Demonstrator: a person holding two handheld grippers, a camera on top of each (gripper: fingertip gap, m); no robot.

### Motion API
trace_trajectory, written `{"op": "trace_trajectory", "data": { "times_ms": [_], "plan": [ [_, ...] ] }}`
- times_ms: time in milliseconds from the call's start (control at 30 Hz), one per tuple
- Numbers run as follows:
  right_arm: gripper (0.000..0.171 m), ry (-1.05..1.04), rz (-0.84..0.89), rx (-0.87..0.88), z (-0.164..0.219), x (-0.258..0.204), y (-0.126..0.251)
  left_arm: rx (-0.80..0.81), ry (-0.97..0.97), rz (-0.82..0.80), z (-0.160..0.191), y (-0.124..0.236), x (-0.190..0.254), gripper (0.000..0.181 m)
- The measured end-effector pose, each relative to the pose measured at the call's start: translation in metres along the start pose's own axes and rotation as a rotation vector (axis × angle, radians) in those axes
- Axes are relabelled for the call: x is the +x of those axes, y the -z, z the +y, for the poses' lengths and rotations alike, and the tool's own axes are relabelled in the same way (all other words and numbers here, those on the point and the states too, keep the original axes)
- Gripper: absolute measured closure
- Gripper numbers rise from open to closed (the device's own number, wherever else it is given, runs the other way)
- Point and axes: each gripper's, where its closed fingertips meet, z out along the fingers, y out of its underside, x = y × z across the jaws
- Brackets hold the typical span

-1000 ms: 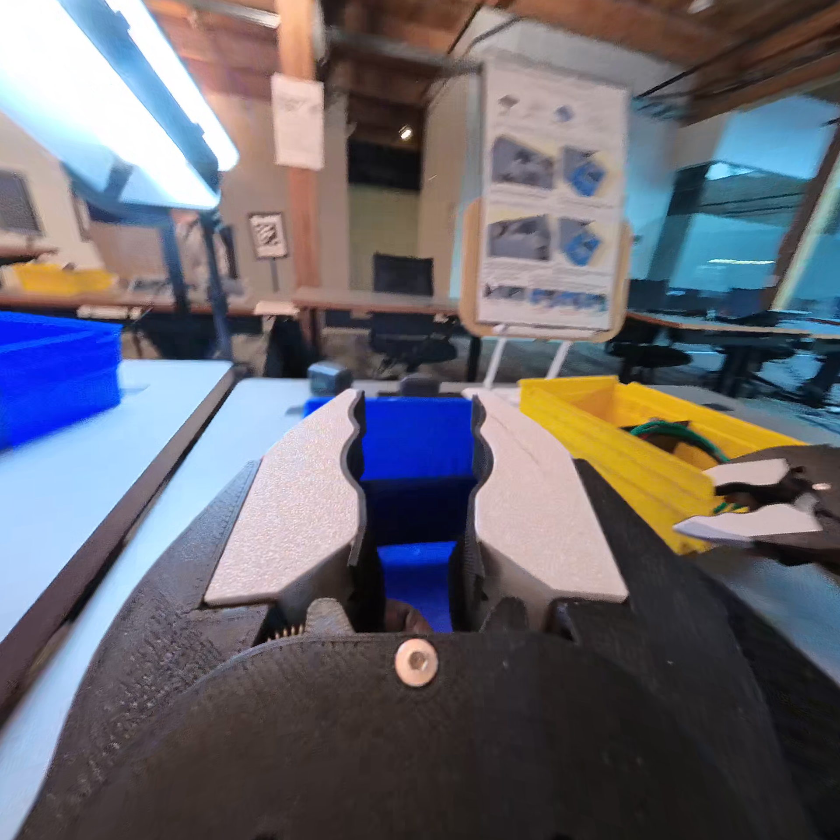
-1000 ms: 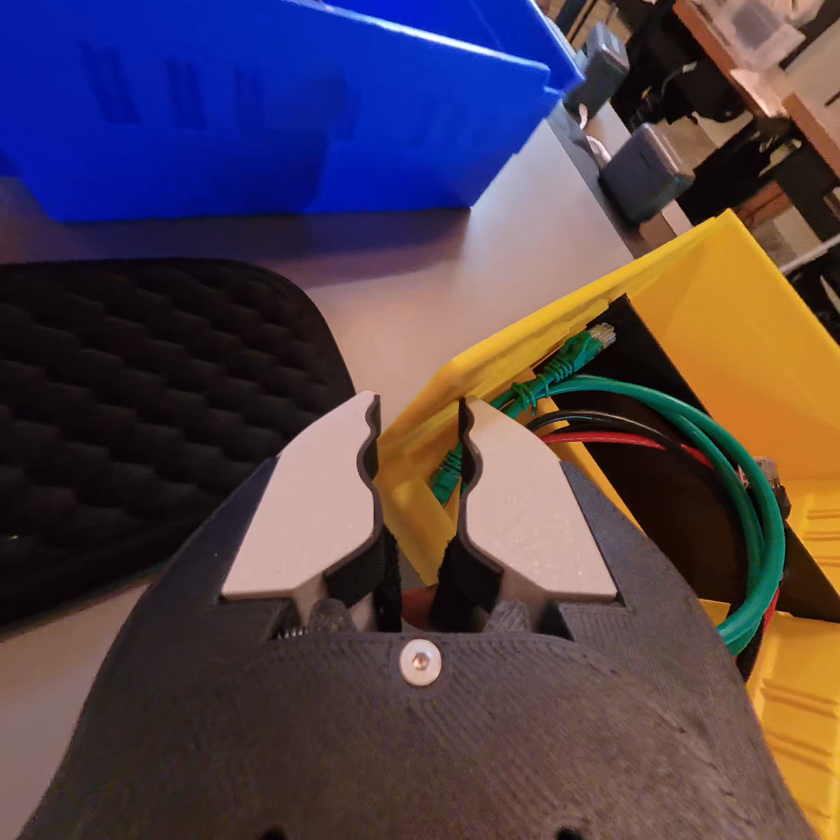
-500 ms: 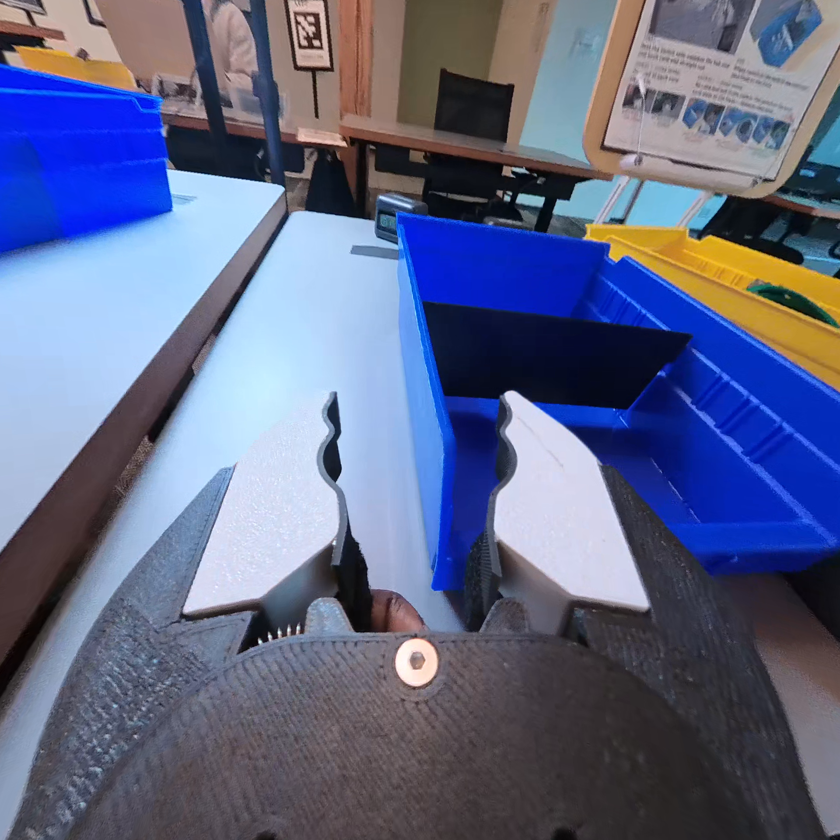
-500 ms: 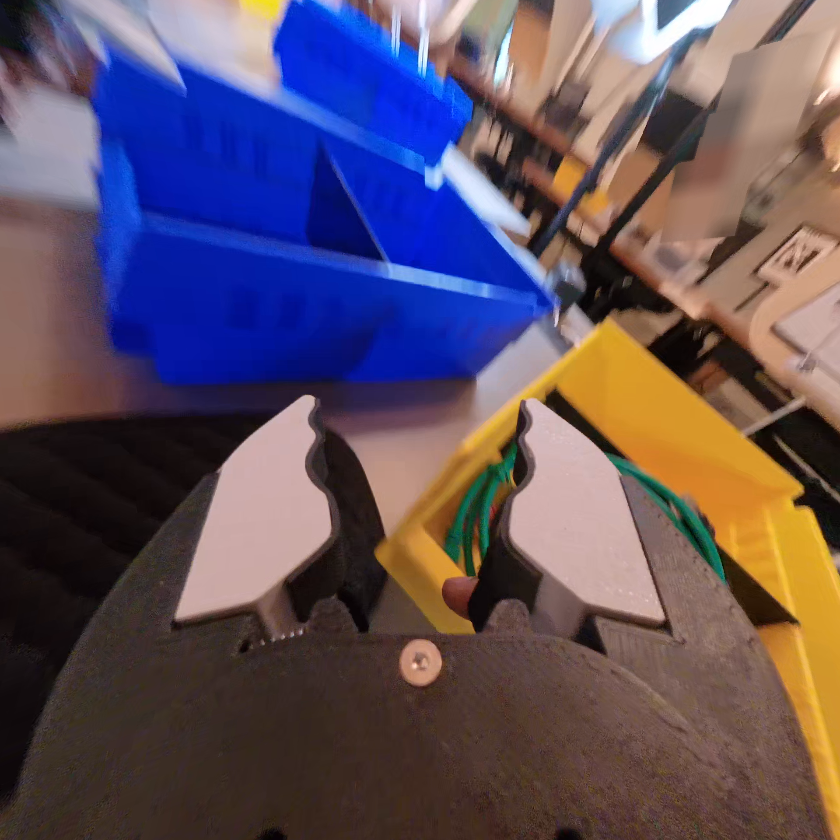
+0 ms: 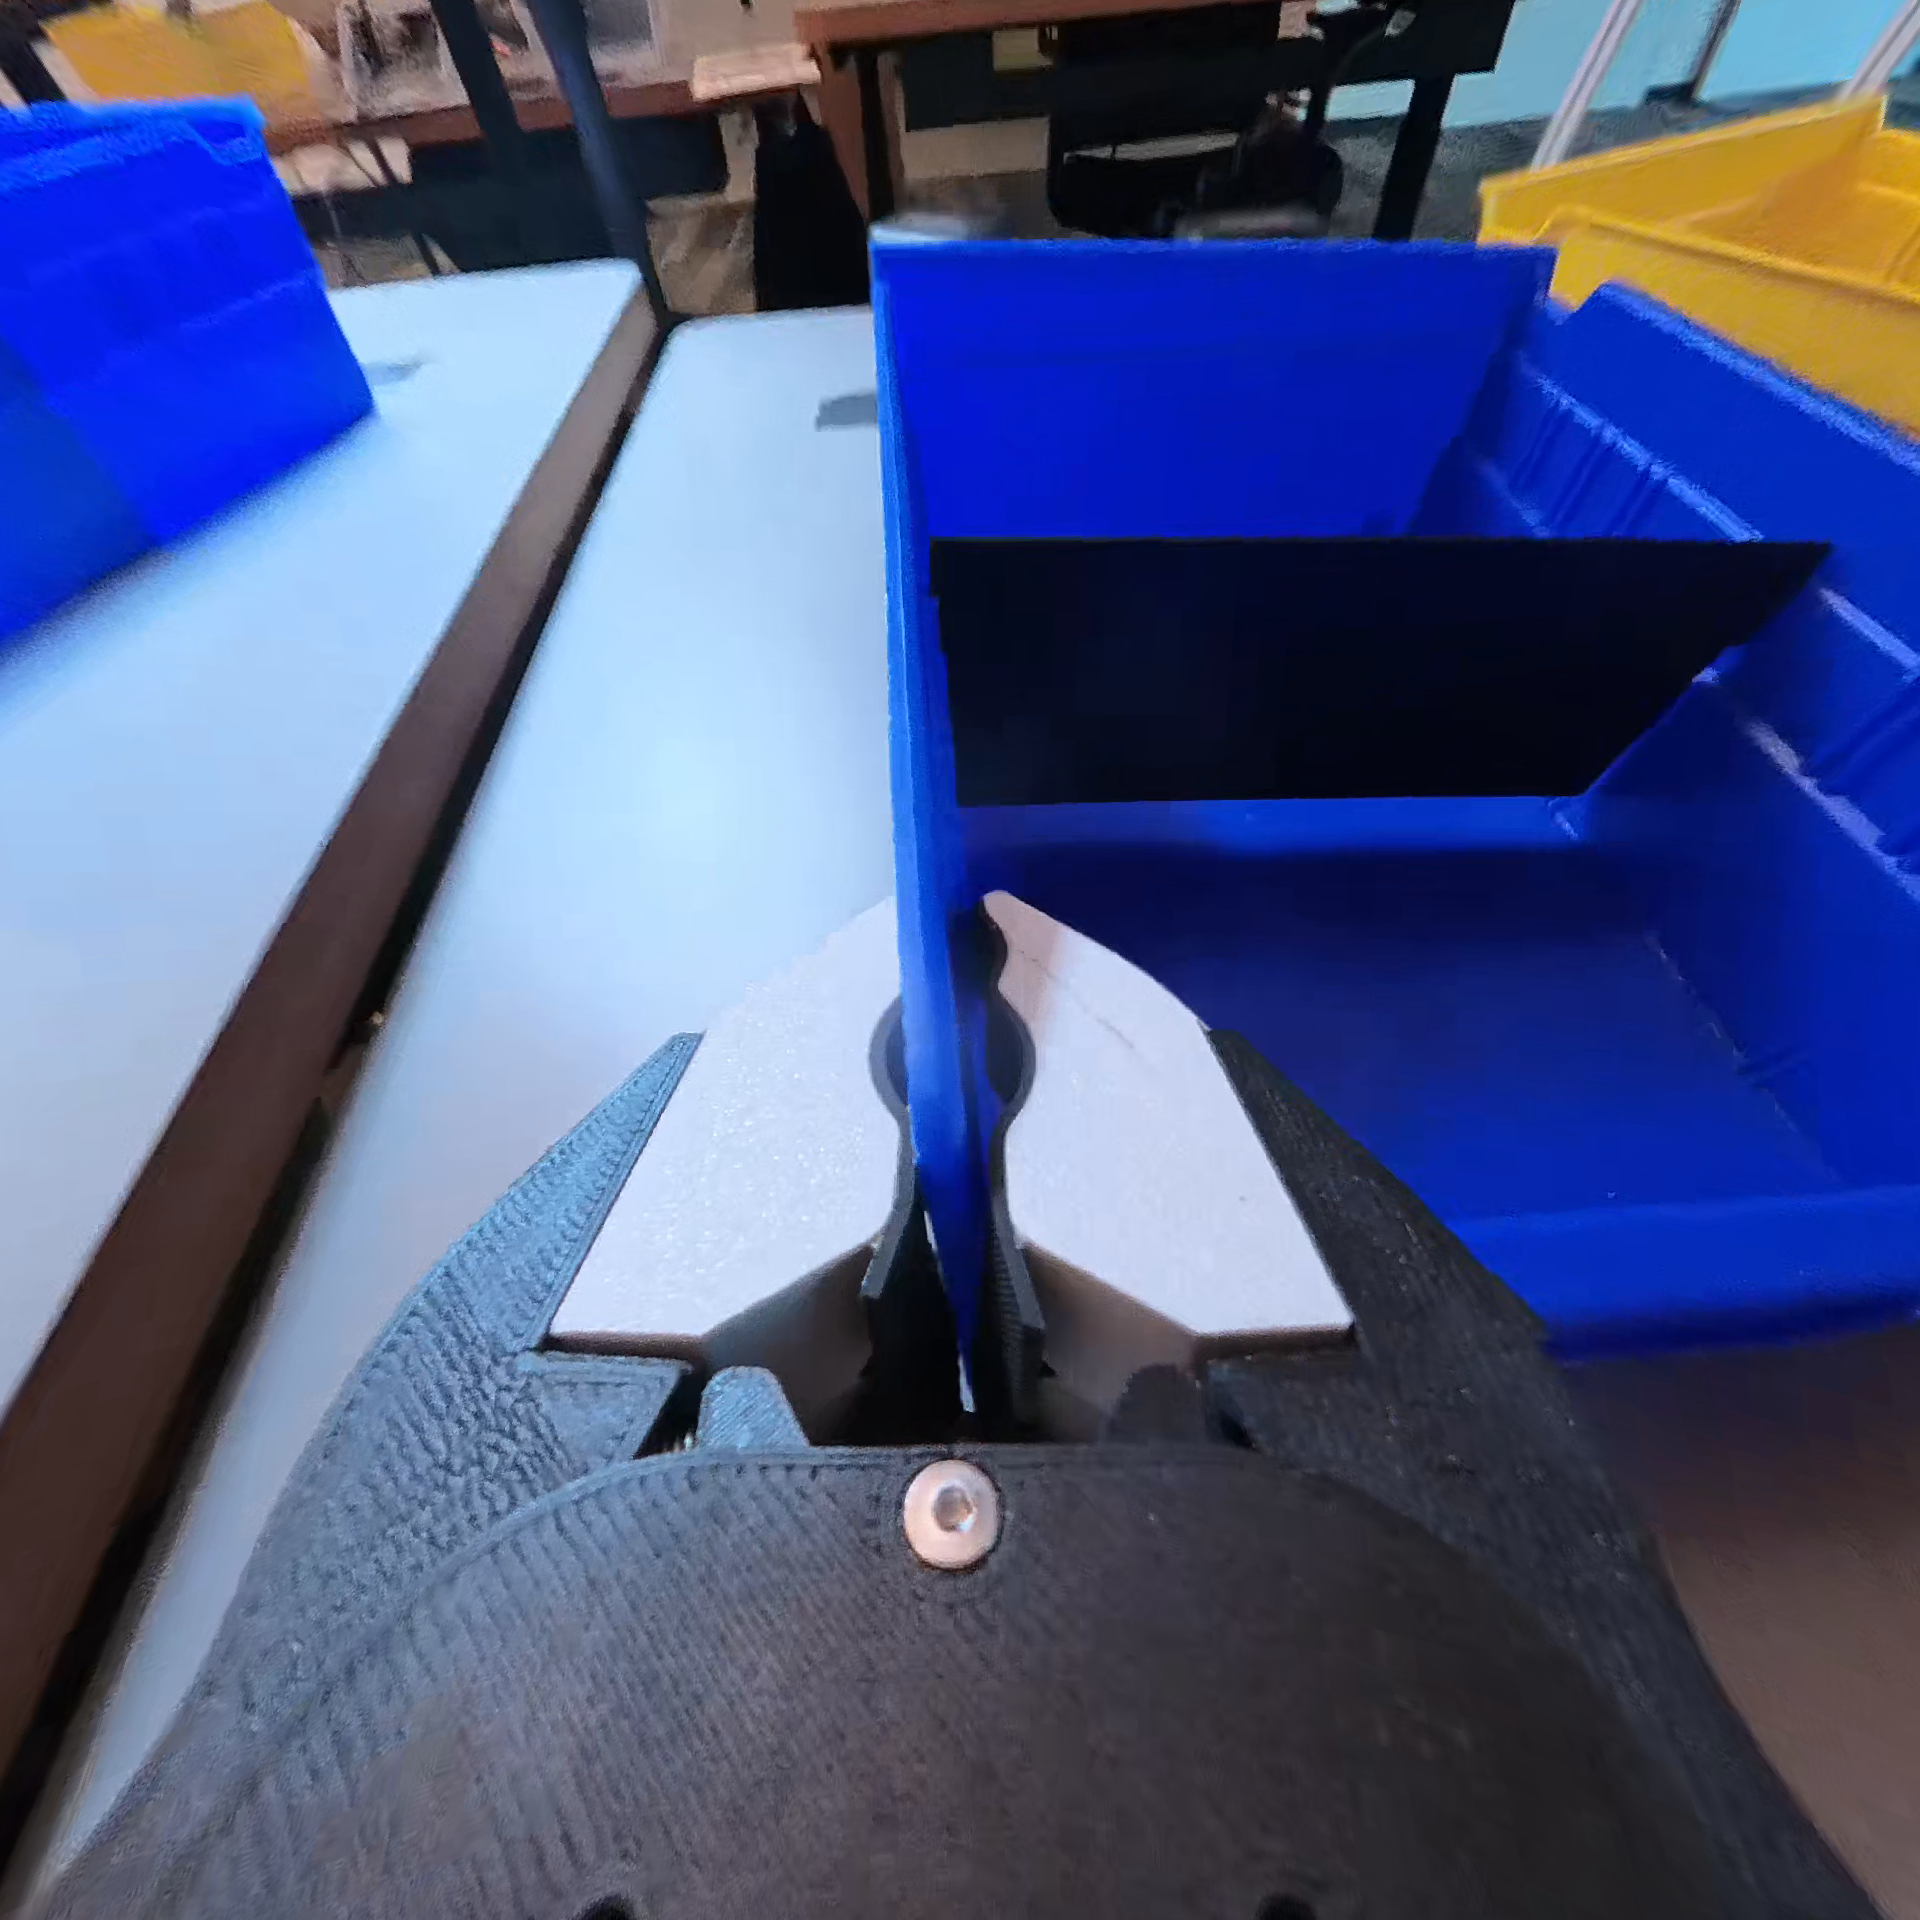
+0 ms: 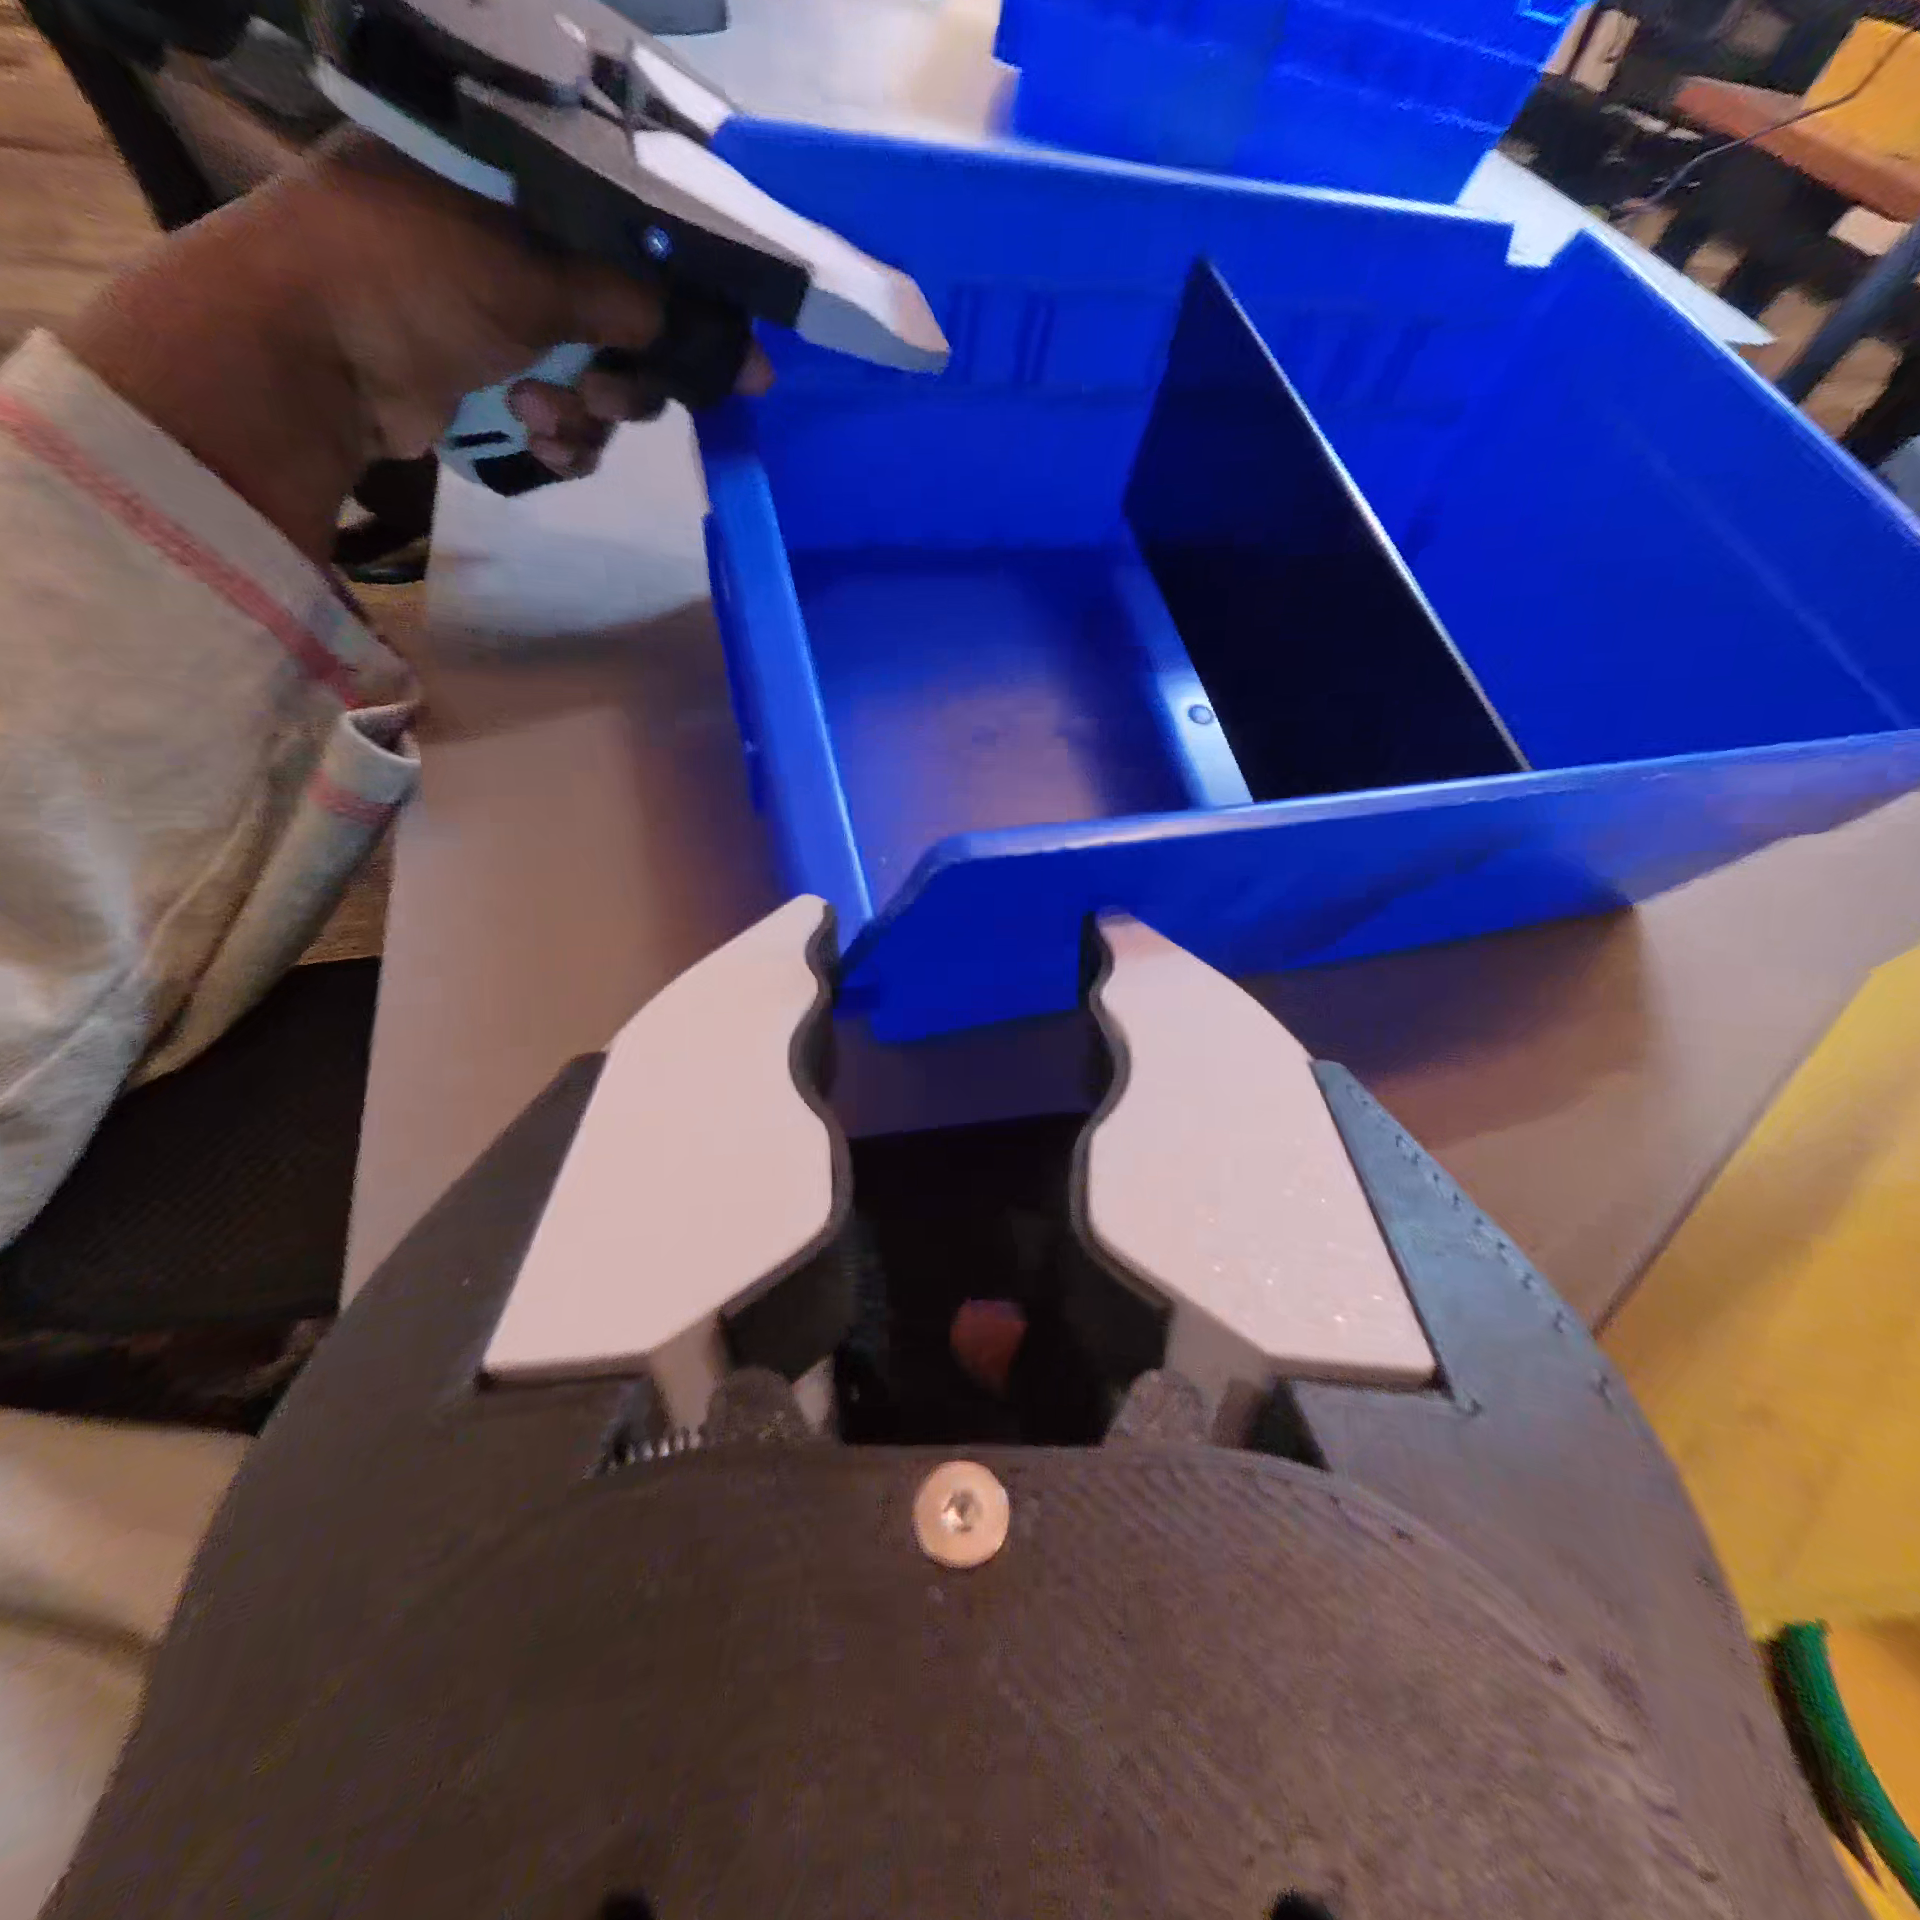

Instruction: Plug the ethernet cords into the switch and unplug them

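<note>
Where left gripper [image 5: 940,1049] pinches: divided blue bin [image 5: 1195,395].

Left claw [image 5: 940,1023] clamped on blue bin [image 5: 1195,395] side wall.

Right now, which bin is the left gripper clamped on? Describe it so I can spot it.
On the grey table, between the yellow bin and the bare tabletop: the open blue bin, its side wall pinched by the left gripper. Only it has a black divider across it.
</note>
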Motion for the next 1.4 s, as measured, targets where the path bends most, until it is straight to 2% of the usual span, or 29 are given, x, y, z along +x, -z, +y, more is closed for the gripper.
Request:
{"op": "trace_trajectory", "data": {
  "times_ms": [133, 233, 300, 500, 667, 833, 1000, 1100, 1200, 1400],
  "plan": [
    [0.151, 0.105, 0.073, 0.067, -0.007, 0.009, 0.010, 0.034, -0.096, -0.137, -0.029, 0.020, 0.002, 0.176],
    [0.153, 0.181, 0.143, 0.147, -0.022, 0.016, 0.024, 0.148, -0.115, -0.192, -0.057, 0.038, 0.007, 0.176],
    [0.154, 0.260, 0.230, 0.218, -0.040, 0.025, 0.043, 0.289, -0.074, -0.201, -0.084, 0.052, 0.016, 0.176],
    [0.158, 0.516, 0.595, 0.401, -0.079, 0.056, 0.144, 0.767, 0.080, -0.095, -0.157, 0.081, 0.086, 0.175],
    [0.161, 0.533, 0.826, 0.482, -0.070, 0.077, 0.244, 0.888, 0.232, 0.111, -0.185, 0.061, 0.180, 0.175],
    [0.161, 0.453, 1.028, 0.435, -0.039, 0.101, 0.330, 0.836, 0.242, 0.313, -0.217, 0.030, 0.283, 0.174],
    [0.159, 0.297, 1.131, 0.446, 0.004, 0.122, 0.405, 0.623, 0.246, 0.553, -0.225, -0.019, 0.398, 0.174],
    [0.159, 0.189, 1.184, 0.412, 0.043, 0.136, 0.436, 0.464, 0.224, 0.651, -0.209, -0.052, 0.461, 0.174],
    [0.159, 0.090, 1.268, 0.344, 0.086, 0.154, 0.462, 0.369, 0.188, 0.659, -0.186, -0.073, 0.509, 0.174],
    [0.158, -0.172, 1.226, 0.369, 0.149, 0.174, 0.480, 0.185, 0.202, 0.667, -0.134, -0.109, 0.562, 0.174]
  ]
}}
